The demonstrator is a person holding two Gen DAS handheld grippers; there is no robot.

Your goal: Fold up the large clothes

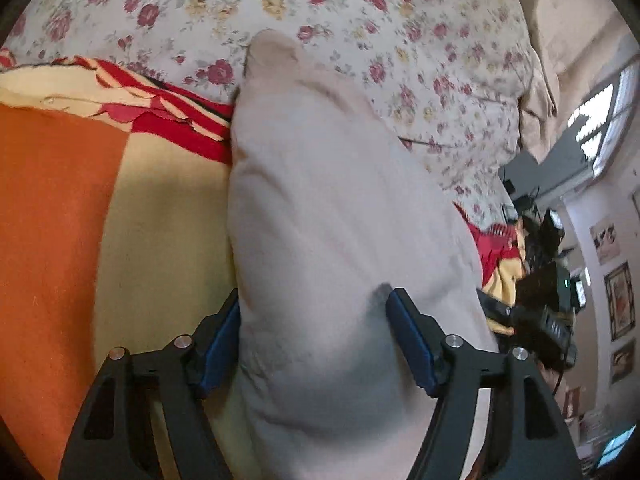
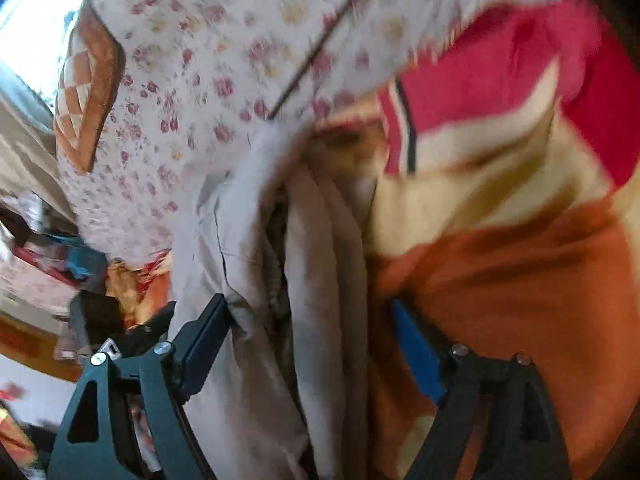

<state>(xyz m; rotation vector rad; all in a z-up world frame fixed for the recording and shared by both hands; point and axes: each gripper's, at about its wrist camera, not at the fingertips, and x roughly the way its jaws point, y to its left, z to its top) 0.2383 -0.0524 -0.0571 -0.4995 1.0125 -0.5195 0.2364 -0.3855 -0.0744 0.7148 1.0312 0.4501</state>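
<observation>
A pale beige garment [image 1: 328, 208], folded into a long thick bundle, lies on an orange, yellow and red blanket [image 1: 60, 220]. My left gripper [image 1: 314, 336] straddles its near end. The jaws stand apart; the cloth bulges between the blue pads [image 1: 412, 344] and brushes both. In the blurred right wrist view the same garment [image 2: 316, 280] shows stacked layers and a seam. My right gripper [image 2: 316, 340] is open wide around it. Its left pad [image 2: 204, 344] touches the cloth edge. Its right pad [image 2: 416, 352] stands off the garment, over the orange blanket [image 2: 520, 280].
A floral bedsheet [image 1: 320, 20] covers the bed beyond the blanket. A quilted brown-and-white pillow [image 2: 88, 92] lies at the bed's far side. Dark equipment and cables [image 1: 548, 280] crowd the room to the right, with a bright window [image 1: 600, 120] and framed pictures [image 1: 620, 300] on the wall.
</observation>
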